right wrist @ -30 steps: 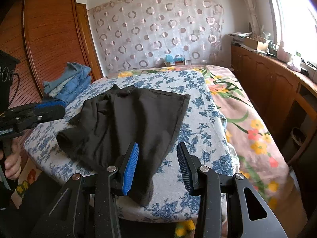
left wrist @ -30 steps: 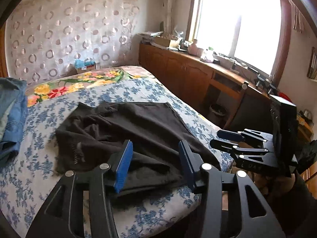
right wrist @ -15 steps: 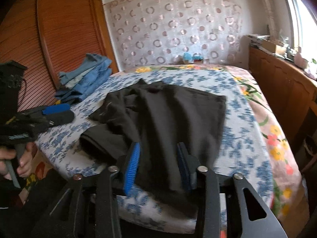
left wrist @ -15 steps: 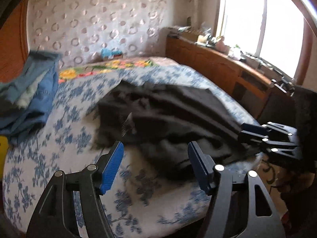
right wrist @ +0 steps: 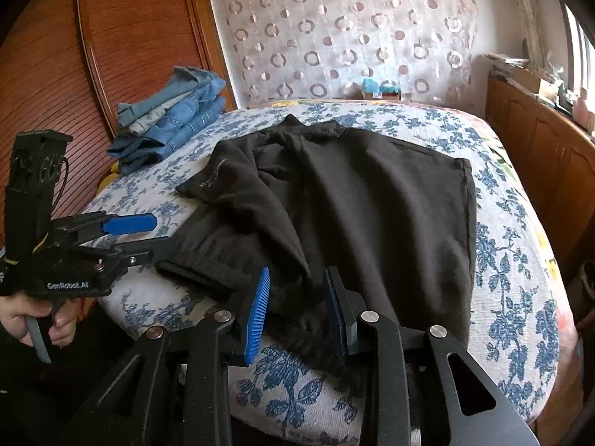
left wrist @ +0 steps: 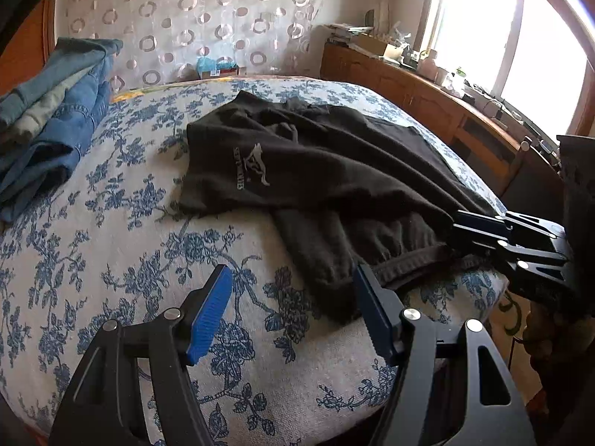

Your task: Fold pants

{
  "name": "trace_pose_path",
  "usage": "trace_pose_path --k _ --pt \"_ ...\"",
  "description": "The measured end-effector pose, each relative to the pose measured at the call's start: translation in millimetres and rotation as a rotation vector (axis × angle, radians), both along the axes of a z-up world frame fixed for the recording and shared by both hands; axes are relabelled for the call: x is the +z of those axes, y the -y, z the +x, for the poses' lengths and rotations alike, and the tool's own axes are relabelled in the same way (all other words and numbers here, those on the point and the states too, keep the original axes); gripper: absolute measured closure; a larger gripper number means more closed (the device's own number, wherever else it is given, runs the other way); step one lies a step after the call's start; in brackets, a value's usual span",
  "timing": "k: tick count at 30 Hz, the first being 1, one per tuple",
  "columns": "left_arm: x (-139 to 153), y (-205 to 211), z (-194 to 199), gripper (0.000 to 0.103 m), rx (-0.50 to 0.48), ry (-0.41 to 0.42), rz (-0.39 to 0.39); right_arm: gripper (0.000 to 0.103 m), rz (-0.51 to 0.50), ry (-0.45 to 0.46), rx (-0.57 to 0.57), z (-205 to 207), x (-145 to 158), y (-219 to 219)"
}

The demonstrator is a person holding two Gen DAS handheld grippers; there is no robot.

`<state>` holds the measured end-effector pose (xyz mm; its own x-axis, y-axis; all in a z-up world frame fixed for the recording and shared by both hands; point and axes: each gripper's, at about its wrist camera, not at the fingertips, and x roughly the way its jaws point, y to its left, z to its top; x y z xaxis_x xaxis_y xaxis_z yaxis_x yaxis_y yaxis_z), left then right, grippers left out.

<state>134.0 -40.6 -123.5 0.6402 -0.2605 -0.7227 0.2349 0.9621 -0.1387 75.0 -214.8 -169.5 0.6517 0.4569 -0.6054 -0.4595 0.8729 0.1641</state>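
Black pants (left wrist: 334,171) with a pale logo lie rumpled on the blue-flowered bed cover (left wrist: 122,260). One cuffed end reaches the near edge of the bed. My left gripper (left wrist: 292,275) is open just above the cover, and the cuff lies beside its right finger. From the right wrist, the left gripper (right wrist: 163,231) shows at the left edge of the pants (right wrist: 390,223). My right gripper (right wrist: 297,275) has its jaws closing with the pants' near hem between the blue pads. The right gripper (left wrist: 455,230) straddles that edge.
A stack of folded jeans (left wrist: 48,111) sits at the bed's far left. A wooden cabinet (left wrist: 427,104) runs along the right under a bright window. A wooden panel (right wrist: 122,37) stands at the left. A hand (right wrist: 29,319) holds the left gripper's handle.
Both grippers came lower and closer to the near edge of the pants. The left jaws widened. The right jaws narrowed and now have the hem between them.
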Motion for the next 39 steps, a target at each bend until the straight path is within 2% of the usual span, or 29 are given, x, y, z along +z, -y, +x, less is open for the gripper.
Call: trace_pose_path --k 3,6,8,17,22,39 --pt "-1 0 -1 0.035 0.0 0.001 -0.002 0.082 -0.013 -0.004 0.004 5 -4 -7" --pt "-1 0 -1 0.035 0.002 0.004 -0.005 0.095 -0.018 -0.001 0.001 7 -4 -12" --pt "-1 0 -1 0.035 0.003 0.009 -0.008 0.099 -0.008 0.018 0.001 5 -1 -13" --pt "19 -1 -10 0.035 0.003 0.078 -0.037 0.1 0.027 0.16 -0.046 -23 34 1" --pt "25 3 -11 0.035 -0.005 0.096 -0.042 0.1 0.026 0.202 -0.076 -42 39 16" --pt "26 16 -8 0.035 -0.03 0.106 -0.031 0.1 0.014 0.109 -0.17 -64 18 63"
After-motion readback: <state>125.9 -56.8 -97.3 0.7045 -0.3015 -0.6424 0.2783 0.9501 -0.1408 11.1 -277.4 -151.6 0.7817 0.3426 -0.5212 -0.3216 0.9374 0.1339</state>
